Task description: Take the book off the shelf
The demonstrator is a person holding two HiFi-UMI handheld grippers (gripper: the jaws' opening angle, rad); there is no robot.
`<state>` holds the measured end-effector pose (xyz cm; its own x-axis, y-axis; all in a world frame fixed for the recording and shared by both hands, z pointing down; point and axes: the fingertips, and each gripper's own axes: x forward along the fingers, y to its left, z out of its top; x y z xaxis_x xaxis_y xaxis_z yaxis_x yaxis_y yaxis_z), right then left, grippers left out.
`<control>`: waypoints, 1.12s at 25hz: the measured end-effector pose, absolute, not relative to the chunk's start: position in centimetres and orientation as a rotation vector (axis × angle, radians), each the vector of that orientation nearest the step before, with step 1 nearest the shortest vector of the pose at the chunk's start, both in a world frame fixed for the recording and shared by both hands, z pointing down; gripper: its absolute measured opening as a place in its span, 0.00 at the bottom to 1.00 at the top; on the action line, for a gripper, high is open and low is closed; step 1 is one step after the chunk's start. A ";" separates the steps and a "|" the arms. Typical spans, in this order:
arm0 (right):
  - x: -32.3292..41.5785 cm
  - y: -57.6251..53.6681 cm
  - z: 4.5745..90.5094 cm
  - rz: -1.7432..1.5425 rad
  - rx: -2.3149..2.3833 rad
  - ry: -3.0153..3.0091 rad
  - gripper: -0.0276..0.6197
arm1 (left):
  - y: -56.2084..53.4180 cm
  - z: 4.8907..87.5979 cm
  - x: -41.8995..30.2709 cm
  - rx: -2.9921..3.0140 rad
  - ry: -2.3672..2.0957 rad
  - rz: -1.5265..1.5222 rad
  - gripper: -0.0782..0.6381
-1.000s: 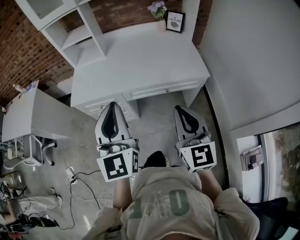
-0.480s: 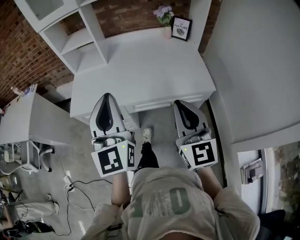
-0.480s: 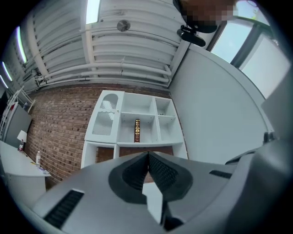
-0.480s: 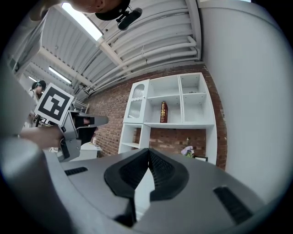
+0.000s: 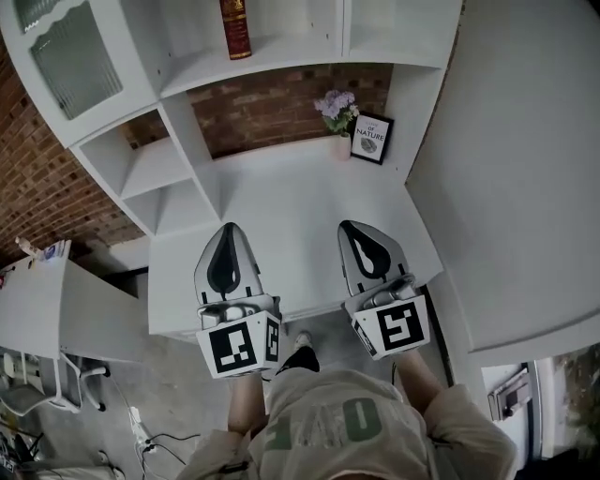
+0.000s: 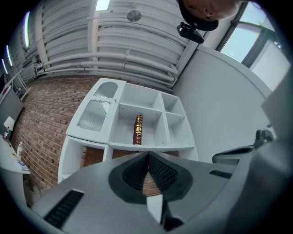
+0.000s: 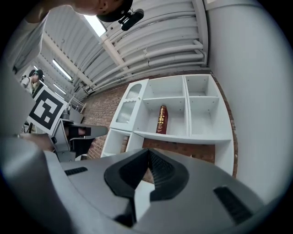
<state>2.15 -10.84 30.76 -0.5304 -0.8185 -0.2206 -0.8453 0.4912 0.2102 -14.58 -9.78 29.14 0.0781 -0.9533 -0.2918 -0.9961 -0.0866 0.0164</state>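
A dark red book [image 5: 235,28] with gold lettering stands upright on a shelf of the white wall unit [image 5: 272,56], seen also as the book [image 6: 138,129] in the left gripper view and the book [image 7: 161,119] in the right gripper view. My left gripper [image 5: 228,232] hangs over the near part of the white desk [image 5: 300,187], shut and empty. My right gripper [image 5: 352,228] is beside it over the desk, its jaws shut with nothing between them. Both grippers [image 6: 148,155] [image 7: 148,152] tilt slightly upward toward the shelf, well short of the book.
A small vase of purple flowers [image 5: 338,112] and a framed picture [image 5: 372,139] stand at the desk's back. A glass-fronted cabinet door [image 5: 70,56] is at the left of the unit. A white wall [image 5: 525,141] closes the right side; another table [image 5: 56,300] stands left.
Both grippers have moved forward from over the floor to over the desk and risen a little. The upper shelf with the book has come into the head view.
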 end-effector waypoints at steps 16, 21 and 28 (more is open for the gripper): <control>-3.2 -30.2 27.1 0.384 -1.436 2.574 0.06 | -29.3 27.9 -16.7 -2.296 1.964 0.291 0.12; -3.0 -32.1 27.4 0.334 -1.362 2.590 0.06 | -30.1 28.2 -15.7 -2.246 2.026 0.240 0.12; -3.3 -33.3 27.6 0.334 -1.328 2.613 0.06 | -30.0 27.9 -16.1 -2.193 2.070 0.261 0.13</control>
